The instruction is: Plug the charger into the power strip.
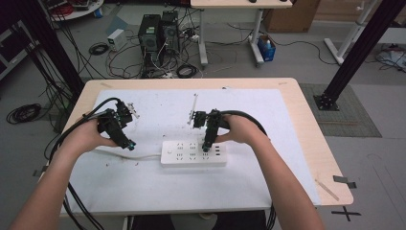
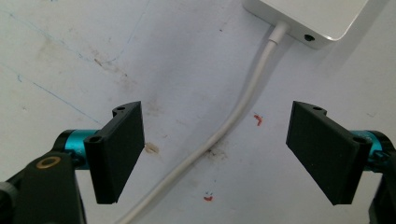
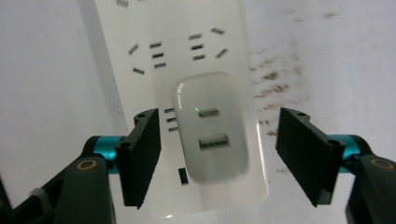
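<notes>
White plastic power strip (image 1: pixel 193 153) with white two-port USB charger (image 3: pixel 211 126) plugged in, on the white-covered table (image 1: pixel 268 124).

Right tongs (image 3: pixel 217 156): released, jaws wide on either side of the charger, not pressing it. Left tongs (image 2: pixel 215 149): released, jaws spread over the strip's white cord (image 2: pixel 233 116), near the strip's end, touching nothing.

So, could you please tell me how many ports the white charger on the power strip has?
2: both on the white charger face, the upper port beside a small green light, the lower port just below it.
</notes>
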The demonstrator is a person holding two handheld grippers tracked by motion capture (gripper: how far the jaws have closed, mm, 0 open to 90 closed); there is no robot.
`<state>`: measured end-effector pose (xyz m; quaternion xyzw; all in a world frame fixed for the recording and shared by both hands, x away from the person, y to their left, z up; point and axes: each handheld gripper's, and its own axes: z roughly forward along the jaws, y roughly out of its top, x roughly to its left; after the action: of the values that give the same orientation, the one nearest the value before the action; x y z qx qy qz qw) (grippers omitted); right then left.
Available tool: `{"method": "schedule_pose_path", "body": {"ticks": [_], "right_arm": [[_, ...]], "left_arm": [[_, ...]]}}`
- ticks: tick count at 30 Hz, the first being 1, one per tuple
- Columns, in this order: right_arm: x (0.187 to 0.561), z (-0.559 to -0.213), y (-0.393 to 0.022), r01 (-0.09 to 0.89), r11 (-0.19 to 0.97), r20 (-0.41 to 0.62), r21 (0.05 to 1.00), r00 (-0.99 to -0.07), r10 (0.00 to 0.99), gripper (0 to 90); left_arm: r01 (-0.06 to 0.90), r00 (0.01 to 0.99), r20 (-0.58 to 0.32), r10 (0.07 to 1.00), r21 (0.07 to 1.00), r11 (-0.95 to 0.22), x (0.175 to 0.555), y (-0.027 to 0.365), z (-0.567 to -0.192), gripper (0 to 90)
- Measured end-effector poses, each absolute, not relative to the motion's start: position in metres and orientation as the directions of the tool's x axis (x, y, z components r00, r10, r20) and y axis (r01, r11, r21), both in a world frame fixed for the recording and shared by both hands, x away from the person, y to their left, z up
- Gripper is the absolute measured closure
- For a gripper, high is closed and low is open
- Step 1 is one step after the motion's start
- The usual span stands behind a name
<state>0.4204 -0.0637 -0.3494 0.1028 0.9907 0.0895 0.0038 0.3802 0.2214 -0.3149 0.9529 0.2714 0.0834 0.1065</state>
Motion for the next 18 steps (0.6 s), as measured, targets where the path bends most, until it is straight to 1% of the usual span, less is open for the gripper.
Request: {"method": "schedule_pose_path", "body": {"ticks": [1, 2, 3, 6, 8, 10, 13, 16, 18], "right_arm": [[0.420, -0.349, -0.064, 0.203, 0.963, 0.011, 0.178, -0.979, 0.204, 28.5], [0.420, -0.343, -0.070, 0.256, 0.947, 0.019, 0.193, -0.966, 0.258, 23.7], [0.420, -0.325, -0.088, 0.356, 0.901, -0.005, 0.249, -0.930, 0.369, 22.3], [0.418, -0.308, -0.114, 0.492, 0.820, -0.011, 0.292, -0.856, 0.518, 22.3], [0.420, -0.301, -0.133, 0.614, 0.728, 0.004, 0.305, -0.766, 0.643, 22.3], [0.423, -0.298, -0.151, 0.703, 0.635, 0.045, 0.321, -0.681, 0.731, 22.2], [0.425, -0.295, -0.174, 0.771, 0.549, 0.077, 0.322, -0.599, 0.797, 22.2], [0.425, -0.294, -0.188, 0.790, 0.527, 0.078, 0.313, -0.574, 0.815, 22.2], [0.425, -0.293, -0.195, 0.810, 0.504, 0.097, 0.298, -0.551, 0.829, 22.2]], "left_arm": [[0.499, 0.839, 0.101, 0.535, 0.248, -0.830, 0.380, 0.221, -0.315, 19.4], [0.498, 0.835, 0.115, 0.537, 0.257, -0.829, 0.380, 0.221, -0.313, 19.4], [0.493, 0.837, 0.119, 0.534, 0.259, -0.831, 0.380, 0.221, -0.311, 19.4], [0.485, 0.837, 0.129, 0.531, 0.273, -0.831, 0.380, 0.218, -0.309, 19.4], [0.476, 0.842, 0.132, 0.523, 0.276, -0.835, 0.380, 0.215, -0.308, 19.4], [0.472, 0.843, 0.138, 0.520, 0.274, -0.838, 0.381, 0.213, -0.308, 19.4], [0.468, 0.846, 0.138, 0.516, 0.272, -0.841, 0.382, 0.211, -0.308, 19.4], [0.469, 0.846, 0.137, 0.515, 0.268, -0.842, 0.382, 0.210, -0.309, 19.4], [0.472, 0.844, 0.138, 0.518, 0.266, -0.841, 0.382, 0.210, -0.309, 19.4]]}}
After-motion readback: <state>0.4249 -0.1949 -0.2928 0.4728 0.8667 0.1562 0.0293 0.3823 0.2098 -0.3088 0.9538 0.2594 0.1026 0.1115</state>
